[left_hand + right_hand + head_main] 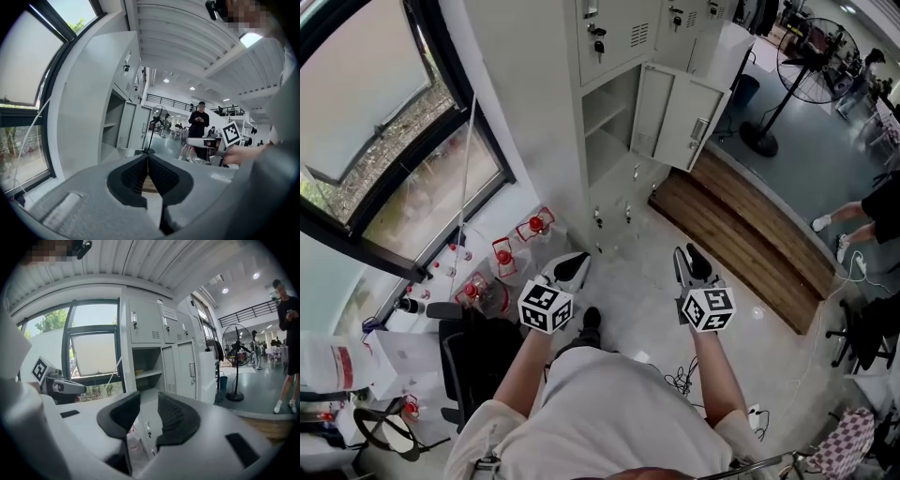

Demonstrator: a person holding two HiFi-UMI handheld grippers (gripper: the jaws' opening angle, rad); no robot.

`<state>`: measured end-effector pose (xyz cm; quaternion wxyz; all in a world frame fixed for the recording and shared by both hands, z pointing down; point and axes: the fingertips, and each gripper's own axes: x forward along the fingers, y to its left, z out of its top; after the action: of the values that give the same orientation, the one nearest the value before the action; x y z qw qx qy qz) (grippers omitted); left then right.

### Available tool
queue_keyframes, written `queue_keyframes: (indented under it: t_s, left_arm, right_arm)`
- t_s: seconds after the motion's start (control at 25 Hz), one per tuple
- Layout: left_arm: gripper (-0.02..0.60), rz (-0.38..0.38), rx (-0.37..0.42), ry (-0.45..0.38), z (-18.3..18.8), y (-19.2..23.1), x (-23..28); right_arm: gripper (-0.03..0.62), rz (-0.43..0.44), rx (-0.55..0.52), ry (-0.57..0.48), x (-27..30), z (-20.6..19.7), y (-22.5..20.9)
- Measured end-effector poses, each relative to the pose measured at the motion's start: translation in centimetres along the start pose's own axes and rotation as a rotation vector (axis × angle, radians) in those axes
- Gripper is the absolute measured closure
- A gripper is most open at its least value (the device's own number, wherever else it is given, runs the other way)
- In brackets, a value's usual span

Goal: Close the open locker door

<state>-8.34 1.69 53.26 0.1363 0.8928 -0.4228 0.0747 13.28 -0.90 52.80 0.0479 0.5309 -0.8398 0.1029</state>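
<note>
Left gripper (572, 267) is sitting pinched shut, empty; right gripper (692, 258) is holding its jaws apart on nothing. Bare floor (630, 272) is lying ahead. Beyond, the pale grey locker door (689, 122) is hanging wide open, swung rightward near the wooden platform (741, 234).

Two hand-held grippers, the left hand-held gripper (578, 262) and the right hand-held gripper (689, 255); two marker cubes (546, 307), one on each; one locker door (689, 122) standing open; one shelf (605, 120) inside that open compartment; one pedestal fan (811, 70); three red-capped jugs (503, 255) on the floor below the window; one bystander (881, 211) at the right edge.
</note>
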Motion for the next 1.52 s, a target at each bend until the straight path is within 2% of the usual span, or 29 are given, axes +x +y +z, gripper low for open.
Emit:
queue_keyframes:
  t_s: [0.4, 0.88, 1.16, 1.52]
  left_arm:
    - [0.566, -0.065, -0.009, 0.010, 2.6, 5.4, 5.6]
    - [0.566, -0.087, -0.005, 0.010, 4.2, 12.3, 7.7]
    - [0.566, -0.065, -0.027, 0.024, 4.0, 14.2, 9.3]
    - [0.566, -0.014, -0.054, 0.015, 5.4, 14.1, 14.1]
  right_arm:
    - [0.490, -0.032, 0.001, 0.030, 7.3, 1.3, -1.2]
    - [0.490, -0.052, 0.004, 0.036, 14.8, 2.5, -0.4]
    - [0.490, -0.032, 0.012, 0.054, 17.9, 2.4, -1.0]
    - [0.490, 0.022, 0.009, 0.068, 21.6, 3.8, -5.8]
